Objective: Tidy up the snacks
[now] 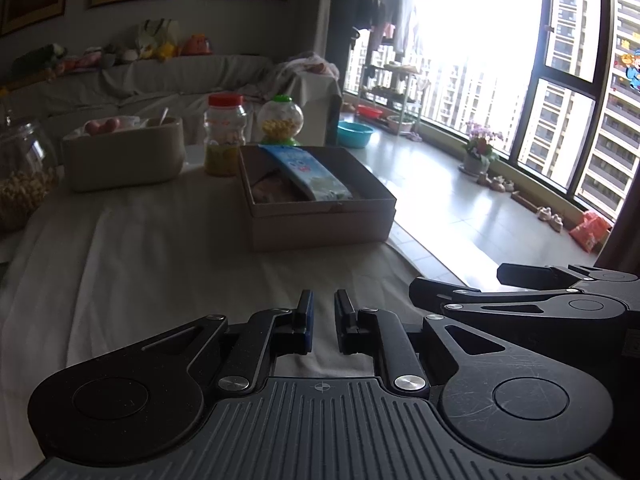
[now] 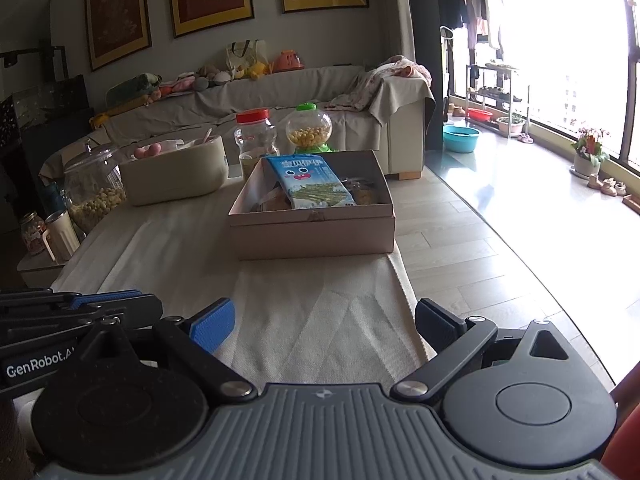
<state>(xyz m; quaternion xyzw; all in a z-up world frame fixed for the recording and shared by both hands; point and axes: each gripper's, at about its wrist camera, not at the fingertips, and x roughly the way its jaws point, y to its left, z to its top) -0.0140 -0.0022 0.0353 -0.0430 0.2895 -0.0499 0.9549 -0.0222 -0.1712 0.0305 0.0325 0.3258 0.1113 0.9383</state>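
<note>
A brown cardboard box (image 2: pixel 316 232) stands on the cloth-covered table and holds several snack packs, with a blue snack bag (image 2: pixel 310 182) on top. It also shows in the left wrist view (image 1: pixel 320 220), with the blue bag (image 1: pixel 310 174) inside. My left gripper (image 1: pixel 323 320) is near the table's front edge with its fingers a small gap apart and nothing between them. My right gripper (image 2: pixel 324 326) is wide open and empty, just right of the left one, above the cloth.
Behind the box stand a red-lidded jar (image 2: pixel 256 136), a green-topped round candy jar (image 2: pixel 309 130) and a beige bin (image 2: pixel 176 174). A glass jar of snacks (image 2: pixel 94 188) and a mug (image 2: pixel 62 236) sit at the left. The table's right edge (image 2: pixel 404 276) drops to the floor.
</note>
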